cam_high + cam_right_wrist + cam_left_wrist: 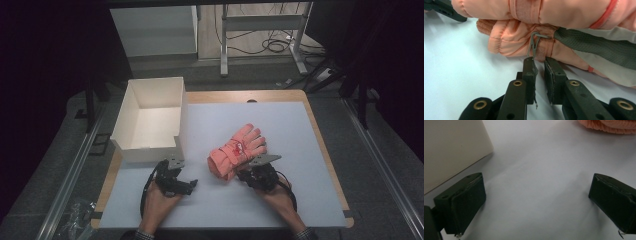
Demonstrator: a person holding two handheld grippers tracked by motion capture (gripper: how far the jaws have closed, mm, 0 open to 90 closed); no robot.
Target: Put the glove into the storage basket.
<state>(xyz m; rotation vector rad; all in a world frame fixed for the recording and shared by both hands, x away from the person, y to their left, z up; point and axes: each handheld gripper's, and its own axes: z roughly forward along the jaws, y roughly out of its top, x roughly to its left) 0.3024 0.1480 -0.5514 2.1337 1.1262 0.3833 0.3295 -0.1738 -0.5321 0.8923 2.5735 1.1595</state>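
Observation:
A pair of pink gloves (237, 150) lies bundled in the middle of the white table top (280, 130). My right gripper (251, 173) sits at the gloves' near edge. In the right gripper view its jaws (539, 61) stand only a narrow gap apart, with nothing seen between the pads. Their tips touch the padded cuff (519, 40) just below a grey clip (534, 44). My left gripper (187, 179) rests low over the table, left of the gloves. It is wide open (536, 200) over bare table, with the gloves' edge (609, 126) ahead of it.
An open white cardboard box (150, 152) stands at the table's left side, close beside my left gripper, and its wall (449, 147) fills the corner of the left gripper view. A jaw of the left gripper (441, 8) lies beyond the gloves.

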